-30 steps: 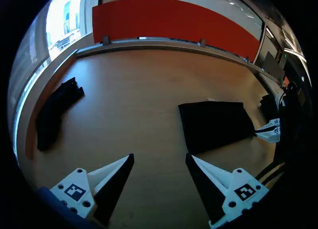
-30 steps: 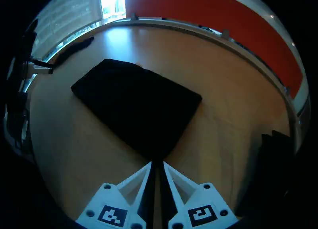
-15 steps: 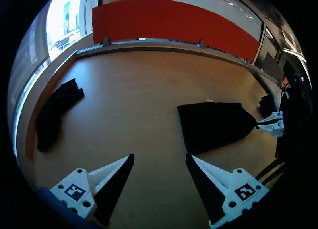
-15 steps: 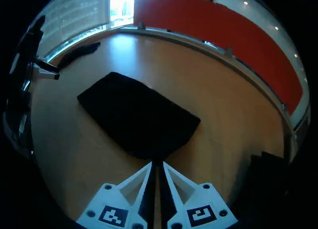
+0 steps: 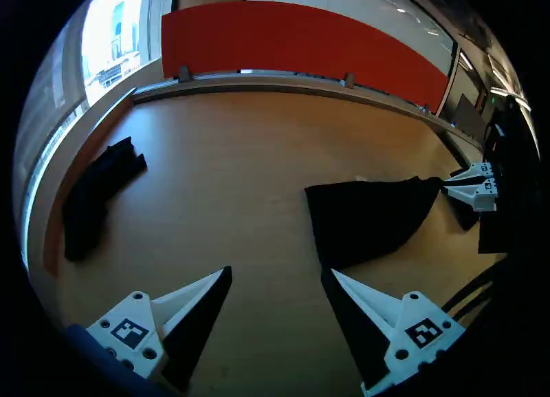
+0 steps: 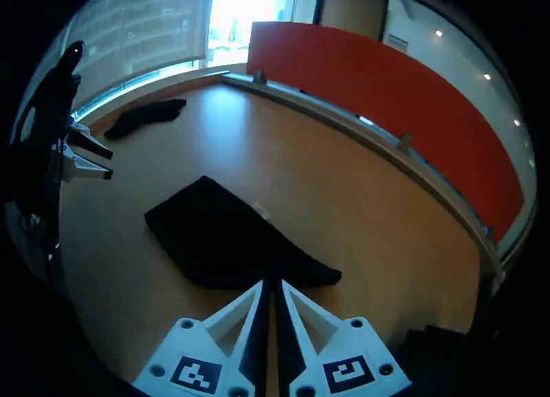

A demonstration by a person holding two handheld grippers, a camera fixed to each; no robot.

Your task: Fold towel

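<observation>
At the left edge of the left gripper view a crumpled dark cloth (image 5: 96, 190) lies on the wooden table (image 5: 234, 163), well apart from the work. Don't let it distract you.

Your left gripper (image 5: 275, 272) hangs at the bottom centre with its jaws spread wide and nothing between them. It sits just short of the near corner of the black towel (image 5: 364, 215), which lies flat at centre right, except for the far corner.

That far corner is pulled up and out at the right edge, where your right gripper (image 5: 448, 185) has it. In the right gripper view its fingers are pressed together with the dark cloth running into the tips, so I judge it is pinching that one corner.

The risks follow from that. With a single corner raised and the left side unheld, the towel may drag or pivot across the smooth wood instead of folding, leaving a skewed edge. The pinch looks thin, so a quick pull could slip the corner free. The lifted cloth is already sagging in the middle, which could crease the fold.
</observation>
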